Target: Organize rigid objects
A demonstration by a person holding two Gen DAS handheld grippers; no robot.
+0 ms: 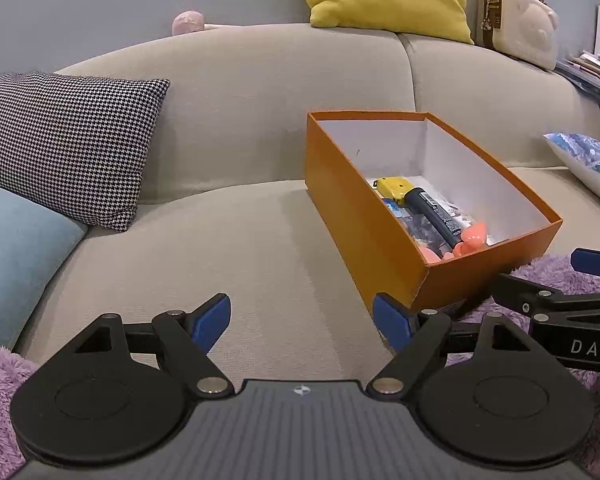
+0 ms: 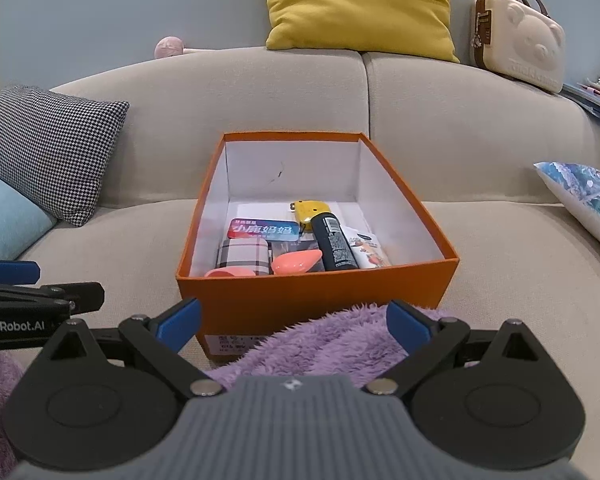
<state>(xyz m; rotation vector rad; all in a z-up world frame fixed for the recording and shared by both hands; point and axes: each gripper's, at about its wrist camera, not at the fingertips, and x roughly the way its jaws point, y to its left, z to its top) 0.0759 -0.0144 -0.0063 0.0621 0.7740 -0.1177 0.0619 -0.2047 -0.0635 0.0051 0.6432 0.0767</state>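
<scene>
Sofa: I see a beige fabric sofa filling both views, and everything sits on its seat or backrest.
Cushions: a yellow cushion stands on top of the backrest, a houndstooth cushion leans at the left with a light blue cushion in front of it, and a blue printed cushion lies at the right.
Blanket: a purple fluffy blanket lies on the seat edge, touching the near wall of the box in my right wrist view.
Box: the orange cardboard box sits open on the seat, white inside, just ahead of my right gripper and to the right of my left one.
Bear case: a cream bear-face case with brown handles rests on the backrest at the right.
Box contents: I make out a dark blue bottle with a yellow piece at its far end, a plaid case, a pink spoon-like piece, a blue and red card and a small printed packet, all lying on the box floor.
Left gripper: jaws spread wide with nothing between them, over bare seat beside the box's near corner.
Right gripper: jaws spread wide and empty, above the blanket, facing the box's near wall.
</scene>
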